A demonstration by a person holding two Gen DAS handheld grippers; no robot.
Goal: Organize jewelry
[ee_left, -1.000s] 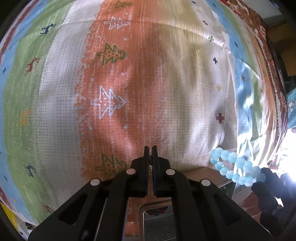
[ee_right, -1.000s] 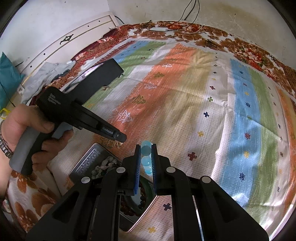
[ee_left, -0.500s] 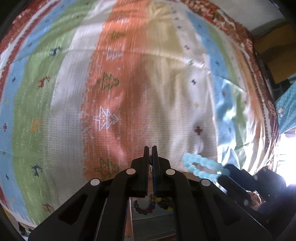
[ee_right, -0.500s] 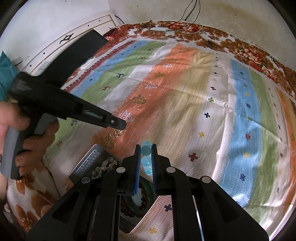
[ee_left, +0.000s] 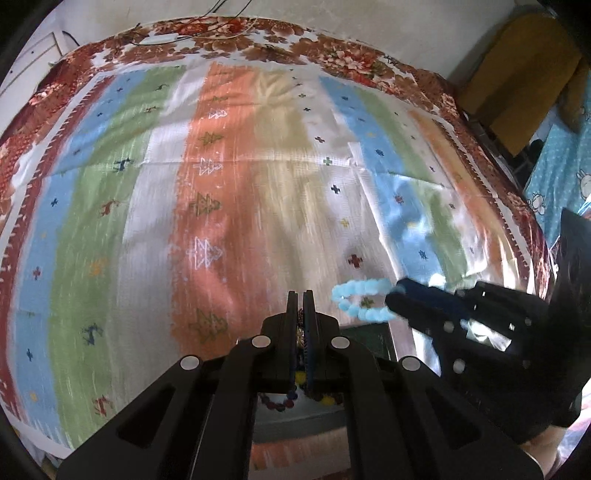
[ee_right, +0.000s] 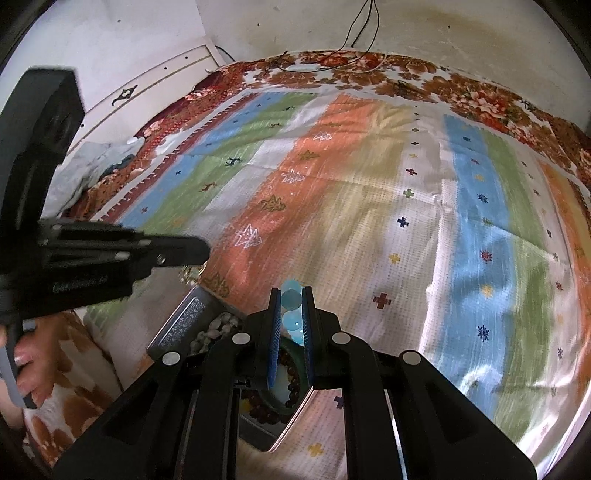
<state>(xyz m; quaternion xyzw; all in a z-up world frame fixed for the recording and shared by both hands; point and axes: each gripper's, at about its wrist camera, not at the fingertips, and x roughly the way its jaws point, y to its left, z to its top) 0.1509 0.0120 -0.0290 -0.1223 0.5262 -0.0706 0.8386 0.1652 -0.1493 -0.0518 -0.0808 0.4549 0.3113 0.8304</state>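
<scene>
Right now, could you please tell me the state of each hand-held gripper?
Left hand-held gripper: shut on a thin chain.
Right hand-held gripper: shut on the light blue bead bracelet.

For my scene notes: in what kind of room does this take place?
Most likely a bedroom at home. The work goes on over a bed with a striped bedspread, a floral sheet under it, against a plain white wall.
</scene>
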